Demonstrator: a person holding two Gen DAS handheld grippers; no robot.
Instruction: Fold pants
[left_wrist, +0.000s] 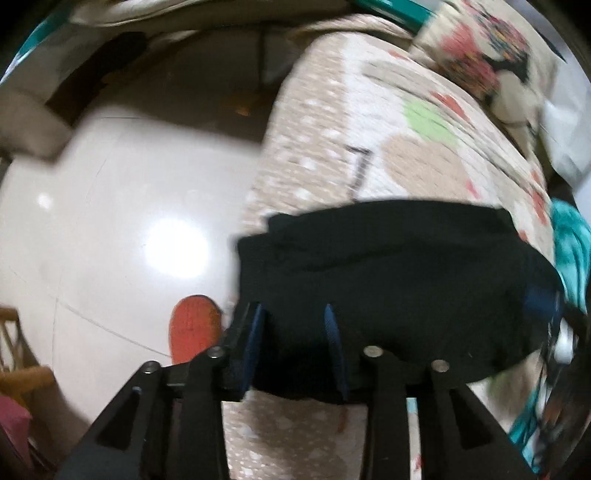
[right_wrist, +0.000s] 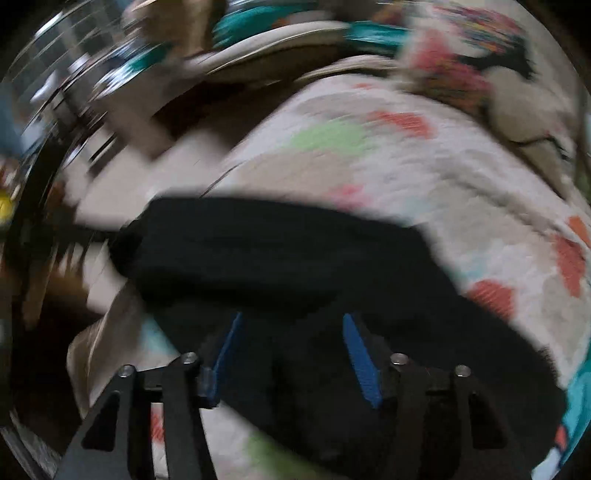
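Black pants (left_wrist: 388, 280) lie bunched on the patterned bedspread (left_wrist: 369, 140), directly under and ahead of both tongs, long axis crosswise to the fingers. Left tongs (left_wrist: 295, 325) parted, nothing pinched, over the floor-side end. Right tongs (right_wrist: 291, 332) parted wider, nothing visibly pinched, over the other end. Both equally near.
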